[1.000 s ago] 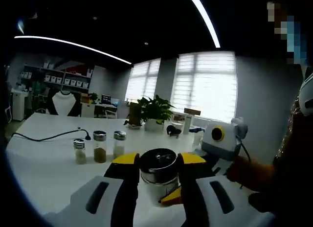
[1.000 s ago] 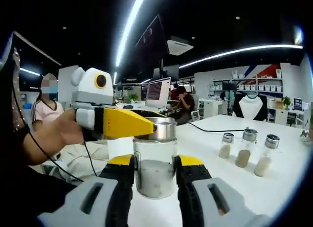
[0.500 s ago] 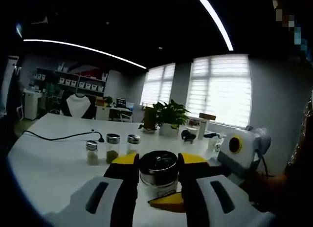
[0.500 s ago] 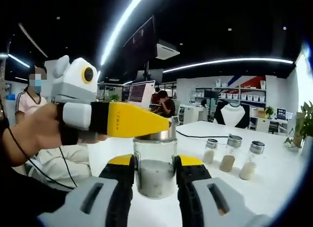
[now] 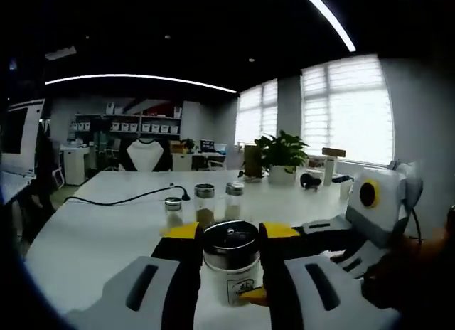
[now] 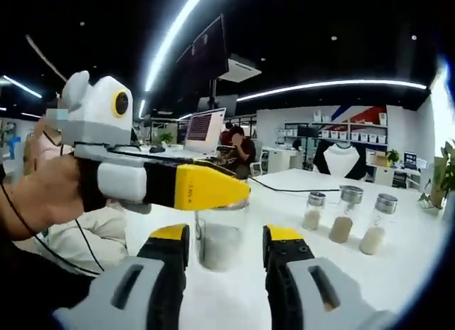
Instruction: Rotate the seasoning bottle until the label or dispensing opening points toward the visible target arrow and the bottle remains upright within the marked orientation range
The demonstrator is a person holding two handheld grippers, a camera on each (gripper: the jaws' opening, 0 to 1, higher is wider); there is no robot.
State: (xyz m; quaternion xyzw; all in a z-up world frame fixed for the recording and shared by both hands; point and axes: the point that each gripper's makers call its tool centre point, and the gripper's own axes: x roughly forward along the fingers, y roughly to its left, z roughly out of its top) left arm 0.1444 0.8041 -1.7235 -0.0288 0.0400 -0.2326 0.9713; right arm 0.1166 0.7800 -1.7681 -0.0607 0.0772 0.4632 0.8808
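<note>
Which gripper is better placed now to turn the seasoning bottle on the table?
Probably the left gripper: its jaws close on the seasoning bottle at the cap. The right gripper stands open, apart from the glass.

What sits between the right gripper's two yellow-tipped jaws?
In the right gripper view, the clear glass seasoning bottle stands between them, with gaps on both sides; the left gripper covers its metal cap.
</note>
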